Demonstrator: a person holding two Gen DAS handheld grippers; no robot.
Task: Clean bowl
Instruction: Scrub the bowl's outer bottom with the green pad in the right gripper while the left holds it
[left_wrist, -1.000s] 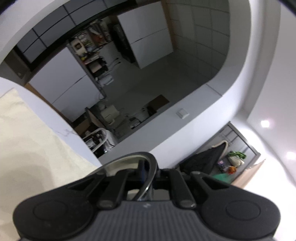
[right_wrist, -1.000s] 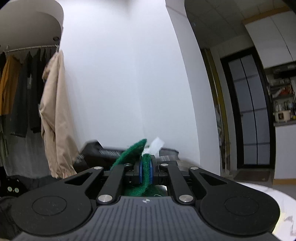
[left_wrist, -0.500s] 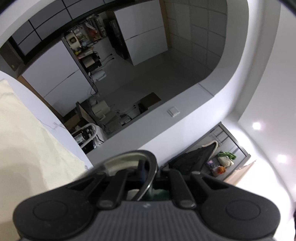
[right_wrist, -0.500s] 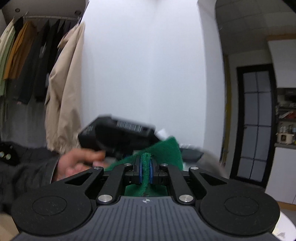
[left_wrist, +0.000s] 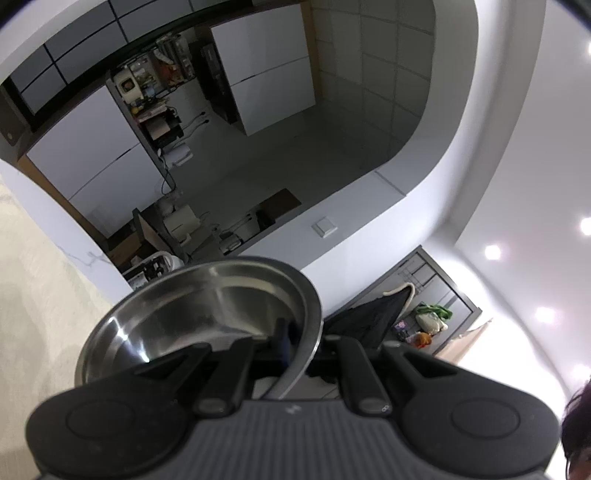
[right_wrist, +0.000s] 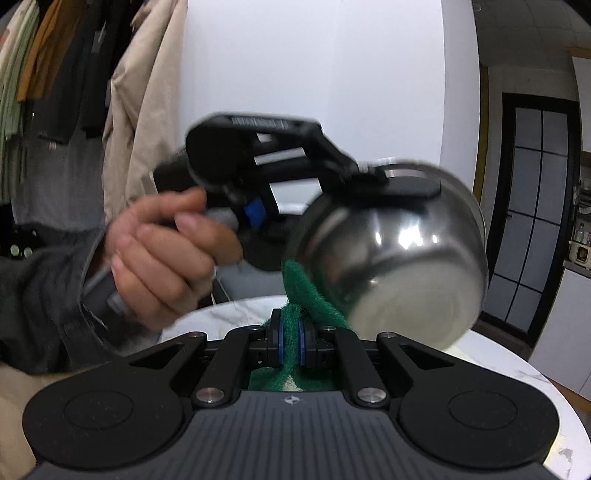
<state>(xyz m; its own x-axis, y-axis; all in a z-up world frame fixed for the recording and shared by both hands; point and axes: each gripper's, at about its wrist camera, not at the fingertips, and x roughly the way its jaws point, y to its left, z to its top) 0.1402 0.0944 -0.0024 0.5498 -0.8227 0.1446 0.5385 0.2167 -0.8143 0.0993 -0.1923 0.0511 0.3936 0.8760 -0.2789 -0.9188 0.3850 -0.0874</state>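
Observation:
My left gripper (left_wrist: 291, 343) is shut on the rim of a shiny steel bowl (left_wrist: 192, 321), held up in the air and tilted. In the right wrist view the same bowl (right_wrist: 402, 254) shows from outside, with the left gripper (right_wrist: 373, 181) and the person's hand (right_wrist: 162, 254) behind it. My right gripper (right_wrist: 290, 339) is shut on a green scouring pad (right_wrist: 310, 295). The pad's free end touches the bowl's lower outer wall.
A white marble round table (right_wrist: 517, 373) lies below the right gripper. Coats (right_wrist: 140, 110) hang on a rack at the left. In the left wrist view a cream cloth surface (left_wrist: 33, 277) is at the left and a kitchen area (left_wrist: 177, 122) beyond.
The bowl and left gripper have swung into the right wrist view and come against the pad. In the left wrist view the bowl has tilted, showing its inside.

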